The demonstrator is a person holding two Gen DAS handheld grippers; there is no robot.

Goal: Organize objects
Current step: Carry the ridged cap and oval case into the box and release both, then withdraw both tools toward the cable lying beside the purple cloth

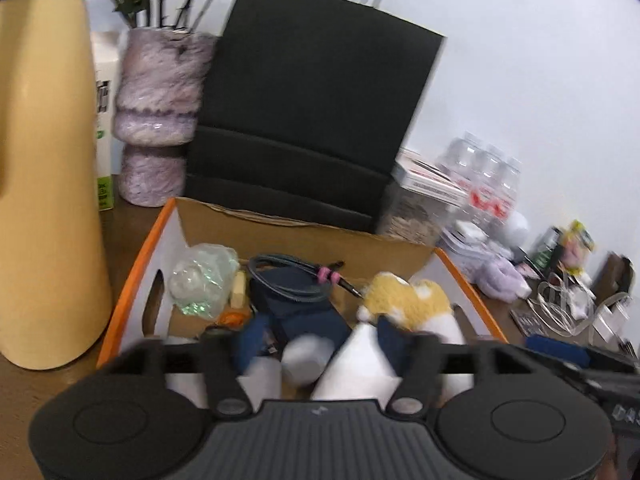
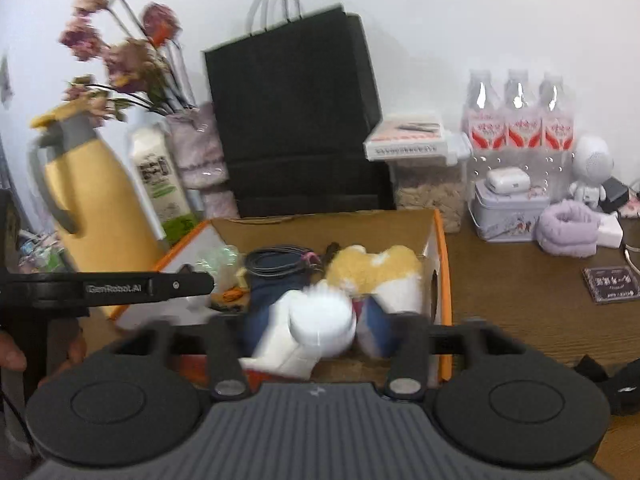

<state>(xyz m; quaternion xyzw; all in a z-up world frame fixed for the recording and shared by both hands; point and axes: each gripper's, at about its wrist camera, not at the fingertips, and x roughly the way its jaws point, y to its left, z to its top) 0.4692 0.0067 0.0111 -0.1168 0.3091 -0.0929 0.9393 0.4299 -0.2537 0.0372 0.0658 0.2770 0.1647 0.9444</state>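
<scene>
An open cardboard box with orange edges (image 1: 132, 272) (image 2: 442, 248) sits on the wooden table. It holds a yellow and white plush toy (image 1: 408, 296) (image 2: 376, 266), a coiled dark cable (image 1: 288, 276) (image 2: 276, 262), a dark blue item (image 1: 300, 312) and a clear plastic bag (image 1: 204, 276). My right gripper (image 2: 316, 330) is shut on a white round bottle (image 2: 322, 322) at the box's near edge. My left gripper (image 1: 320, 344) is open just over the box's near edge, with the white bottle (image 1: 308, 360) between its blue pads; its body shows in the right wrist view (image 2: 120, 288).
A yellow thermos jug (image 1: 44, 184) (image 2: 92, 200) stands left of the box. A black paper bag (image 1: 312, 120) (image 2: 296, 120), vase of flowers (image 1: 160, 112) and milk carton (image 2: 160, 184) stand behind. Water bottles (image 2: 520, 120), a tin (image 2: 508, 212) and a purple roll (image 2: 568, 232) lie to the right.
</scene>
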